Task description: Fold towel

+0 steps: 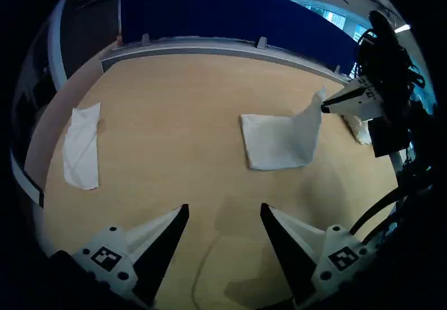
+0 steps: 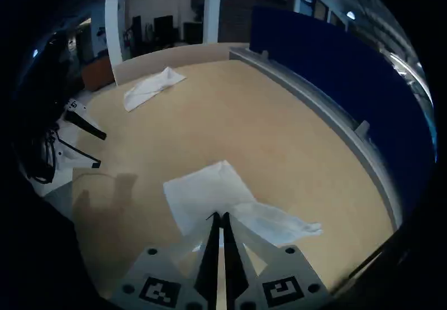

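White cloth, the towel (image 1: 276, 142) lies near the middle of the table (image 1: 184, 114). Most of it is flat on the wood, while its right corner is drawn up into a peak. The right gripper (image 1: 324, 107) holds that peak. Its fingers are pressed together on the fabric, and the raised edge slopes from the tips down to the flat part.

In the right gripper view the same gripper (image 2: 218, 216) points along its closed fingers at the towel (image 2: 204, 192), which spreads out flat just beyond the tips. A rumpled white fold (image 2: 279, 223) lies just right of the fingers. It cannot be told from here whether it belongs to the towel or to another piece.

The left gripper (image 1: 223, 205) hangs above bare wood on the near side of the towel, apart from it, its fingers spread wide with nothing between them. In the right gripper view it shows at the far left edge (image 2: 102, 151), dark fingers parted, with cables beside it.

A second towel (image 1: 82, 145) lies folded long and narrow near the table's left edge, well apart from the first. In the right gripper view it lies at the far end (image 2: 151, 86). A small pale cloth (image 1: 357, 128) lies on the table just behind the right gripper.

A grey rail (image 1: 223, 46) runs along the table's far edge, and a blue partition (image 1: 234, 14) stands behind it. In the right gripper view the partition runs along the right side (image 2: 335, 64).
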